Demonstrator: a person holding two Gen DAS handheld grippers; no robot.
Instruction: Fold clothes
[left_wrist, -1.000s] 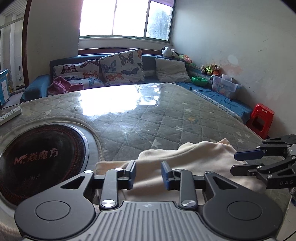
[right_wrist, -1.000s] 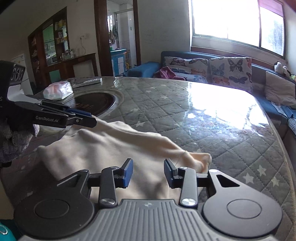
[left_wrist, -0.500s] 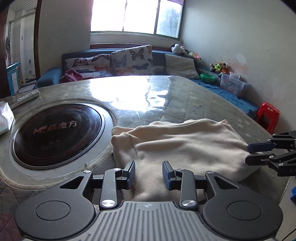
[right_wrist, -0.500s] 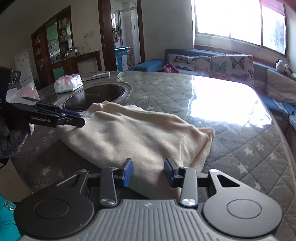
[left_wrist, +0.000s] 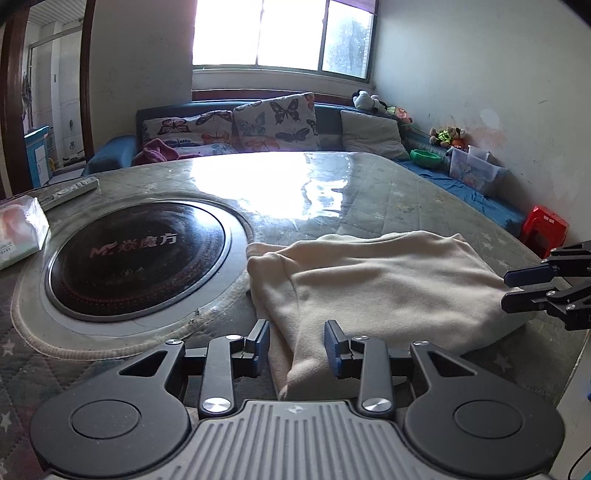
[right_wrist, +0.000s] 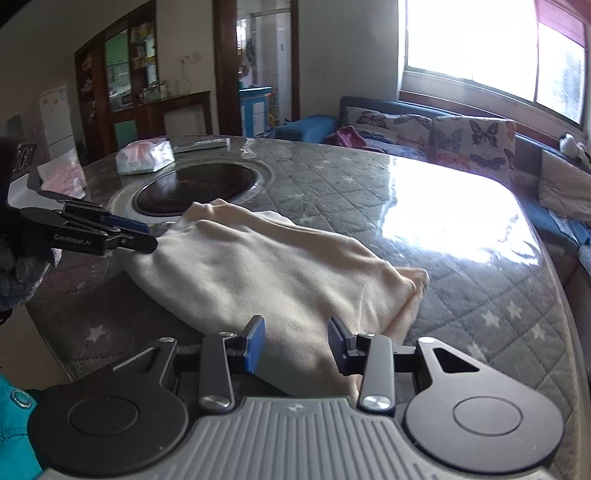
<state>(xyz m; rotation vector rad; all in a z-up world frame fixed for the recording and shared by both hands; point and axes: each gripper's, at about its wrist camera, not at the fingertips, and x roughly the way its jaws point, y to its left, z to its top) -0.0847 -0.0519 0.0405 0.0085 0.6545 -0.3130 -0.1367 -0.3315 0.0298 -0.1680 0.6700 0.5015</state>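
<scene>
A cream garment (left_wrist: 380, 280) lies folded in a thick rectangle on the quilted table cover, near the table's front edge. My left gripper (left_wrist: 296, 341) is open at its near left corner, and the cloth's edge runs loosely between the fingers. My right gripper (right_wrist: 297, 343) is open over the near right edge of the garment (right_wrist: 266, 273), clamping nothing. From the side, the right gripper (left_wrist: 511, 288) shows at the cloth's right end and the left gripper (right_wrist: 142, 236) at its left end, held by a gloved hand.
A round black induction hob (left_wrist: 136, 254) is set into the table just left of the garment. A tissue pack (left_wrist: 18, 232) and a remote (left_wrist: 70, 188) lie beyond it. A sofa with butterfly cushions (left_wrist: 273, 122) stands behind the table, a red stool (left_wrist: 546, 229) at the right.
Both grippers have drawn back from the garment toward the table's front edge, staying open. The cloth now lies settled and flat, farther ahead of the fingers.
</scene>
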